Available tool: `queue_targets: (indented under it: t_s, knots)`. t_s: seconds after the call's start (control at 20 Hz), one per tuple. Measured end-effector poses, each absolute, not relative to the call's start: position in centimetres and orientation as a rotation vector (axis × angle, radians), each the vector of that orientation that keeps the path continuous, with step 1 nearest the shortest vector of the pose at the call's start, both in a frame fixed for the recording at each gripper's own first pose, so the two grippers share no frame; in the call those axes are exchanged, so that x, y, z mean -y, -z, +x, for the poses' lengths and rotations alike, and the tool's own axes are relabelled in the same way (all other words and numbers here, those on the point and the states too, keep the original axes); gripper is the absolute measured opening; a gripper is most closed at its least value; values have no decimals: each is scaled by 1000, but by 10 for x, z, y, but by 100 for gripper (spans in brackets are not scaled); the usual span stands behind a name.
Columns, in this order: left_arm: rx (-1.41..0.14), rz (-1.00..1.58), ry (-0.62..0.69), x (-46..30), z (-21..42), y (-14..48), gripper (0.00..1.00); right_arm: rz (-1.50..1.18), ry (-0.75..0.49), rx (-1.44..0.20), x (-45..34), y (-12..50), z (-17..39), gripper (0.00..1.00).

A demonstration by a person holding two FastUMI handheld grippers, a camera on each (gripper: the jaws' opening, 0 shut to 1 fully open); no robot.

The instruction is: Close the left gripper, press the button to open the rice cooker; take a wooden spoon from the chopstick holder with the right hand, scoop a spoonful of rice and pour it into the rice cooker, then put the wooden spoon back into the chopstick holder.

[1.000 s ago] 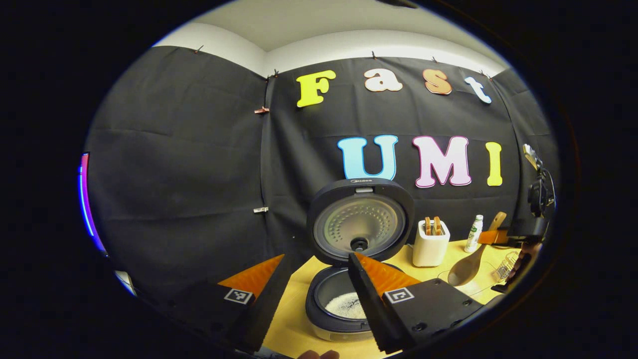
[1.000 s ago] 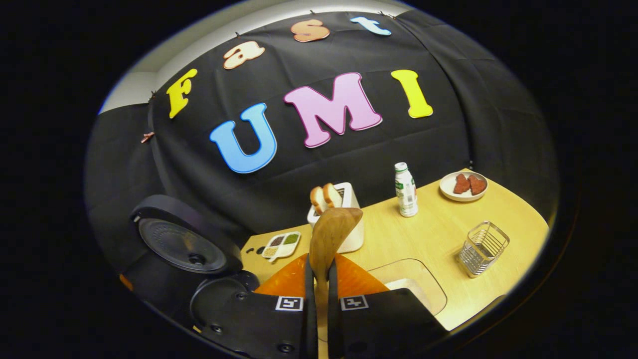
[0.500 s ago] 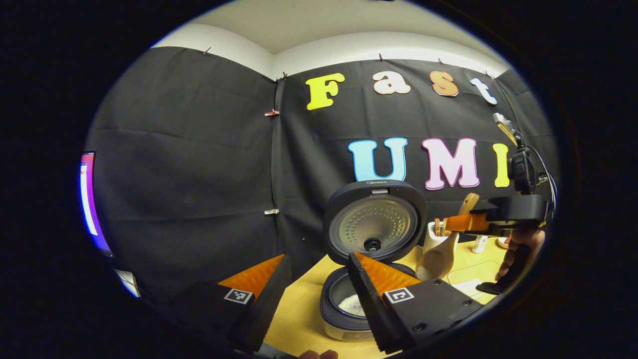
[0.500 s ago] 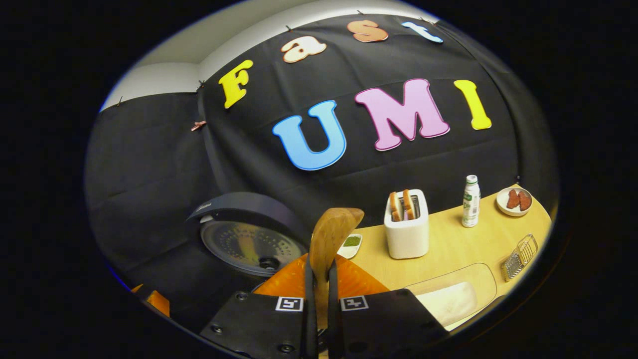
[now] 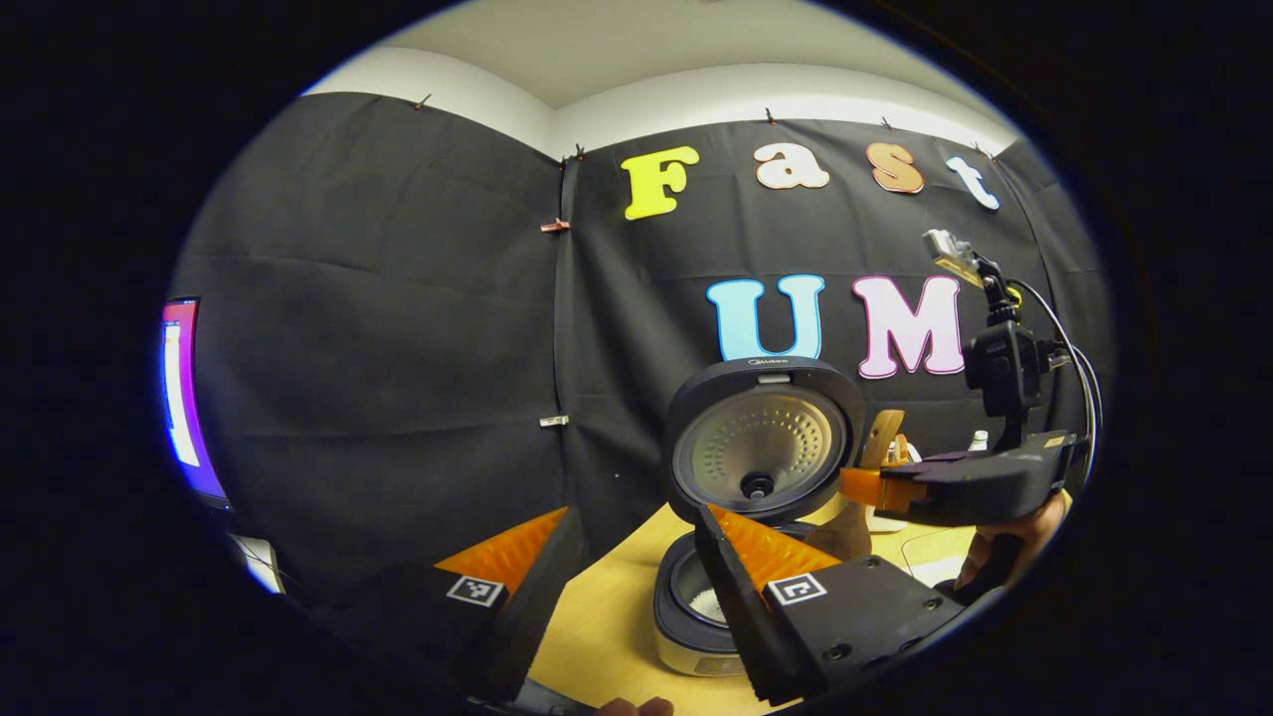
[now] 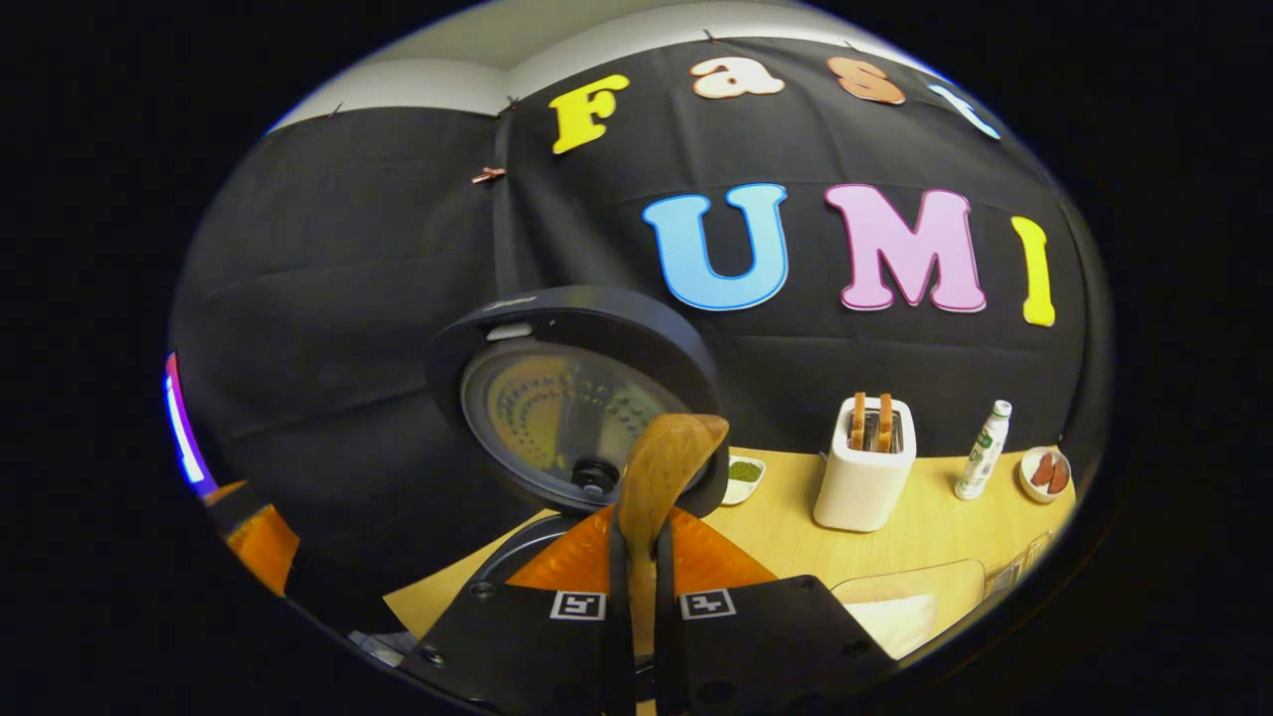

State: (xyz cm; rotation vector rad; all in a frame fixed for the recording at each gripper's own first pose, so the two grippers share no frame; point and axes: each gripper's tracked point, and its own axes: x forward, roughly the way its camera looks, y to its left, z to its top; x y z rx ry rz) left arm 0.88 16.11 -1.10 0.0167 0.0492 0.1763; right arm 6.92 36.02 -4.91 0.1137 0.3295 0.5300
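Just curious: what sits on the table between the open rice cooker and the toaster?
In the right gripper view, a small dish of green stuff sits between rice cooker and toaster.

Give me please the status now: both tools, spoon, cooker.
Right tool shut on wooden spoon, beside the open rice cooker. Left tool open, empty. Rice in the pot. Nothing in the way.

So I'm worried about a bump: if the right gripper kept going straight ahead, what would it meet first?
Probably the rice cooker's open lid, right behind the wooden spoon the right gripper holds; depth is unclear.
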Motion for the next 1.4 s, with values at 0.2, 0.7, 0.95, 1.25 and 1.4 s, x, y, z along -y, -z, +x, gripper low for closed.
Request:
queue_targets:
  t_s: [0.2,0.7,0.95,1.25,1.4]
  knots:
    - [-55,9,-177,-160,8,13,81,-62,-622,-258,-374,47,58,12]
    - [-54,4,-171,-157,6,11,82,-148,-678,-152,-384,37,41,12]
    - [-59,4,-157,-152,5,9,82,-48,-594,-162,-338,28,54,12]
    - [-76,-15,-97,-88,19,8,85,89,-392,-193,-225,26,82,12]
    - [-85,-31,-70,-59,22,9,85,112,-294,-218,-163,37,89,12]
